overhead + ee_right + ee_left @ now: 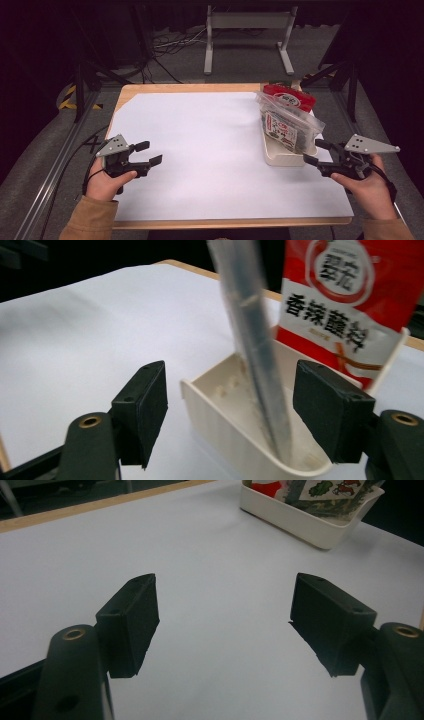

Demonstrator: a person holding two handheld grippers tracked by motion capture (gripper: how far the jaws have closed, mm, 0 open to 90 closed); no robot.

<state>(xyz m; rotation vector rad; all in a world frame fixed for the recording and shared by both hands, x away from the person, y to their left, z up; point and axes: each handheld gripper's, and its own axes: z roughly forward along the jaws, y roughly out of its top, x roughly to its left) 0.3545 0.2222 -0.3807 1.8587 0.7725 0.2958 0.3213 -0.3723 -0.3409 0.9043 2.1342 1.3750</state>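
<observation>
— Right gripper (314, 152)?
— Spread wide, nothing between the pads; just been opening. Hovering at the near end of the tray (281, 156), aimed along it.
— Inside the tray?
— Clear bag (287, 125) standing on edge, printed pack within; red packet (290, 97) upright behind, at the far end. Seen up close from the right gripper view: clear bag (250, 325) edge-on, red packet (345, 300) against the back wall.
— Left gripper (148, 153)?
— Also open, empty, over bare white sheet (200, 150), well apart from the tray. Pointed toward the tray (305, 522) across the table (150, 89).
</observation>
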